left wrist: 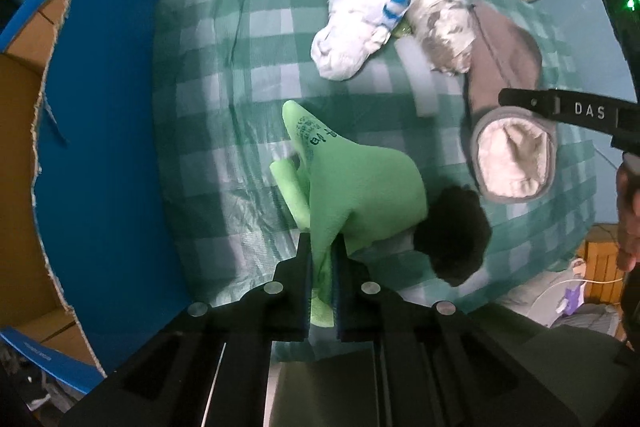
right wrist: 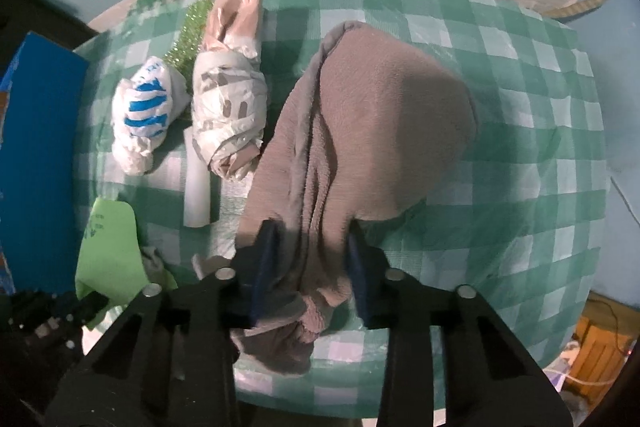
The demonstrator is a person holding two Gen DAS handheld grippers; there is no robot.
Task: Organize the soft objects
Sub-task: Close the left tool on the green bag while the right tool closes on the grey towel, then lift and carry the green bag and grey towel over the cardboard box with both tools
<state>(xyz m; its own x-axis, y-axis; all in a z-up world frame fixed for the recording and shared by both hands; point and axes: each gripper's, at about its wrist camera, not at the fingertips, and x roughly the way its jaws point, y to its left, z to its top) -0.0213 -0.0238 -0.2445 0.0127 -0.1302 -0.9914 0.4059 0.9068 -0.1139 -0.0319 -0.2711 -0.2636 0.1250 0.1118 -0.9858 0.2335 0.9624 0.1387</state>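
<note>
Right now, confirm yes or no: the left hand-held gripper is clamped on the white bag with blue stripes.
No, the left hand-held gripper is shut on the green cloth, while the white bag with blue stripes lies apart on the checked cloth.

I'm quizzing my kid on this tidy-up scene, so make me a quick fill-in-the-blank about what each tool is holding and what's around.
1. The left tool is shut on a ____ cloth.
2. The right tool pinches a fleece garment coloured ____.
3. The tablecloth has a green and white ____ pattern.
4. The white bag bears ____ print.

Missing words: green; grey; checked; blue
</note>
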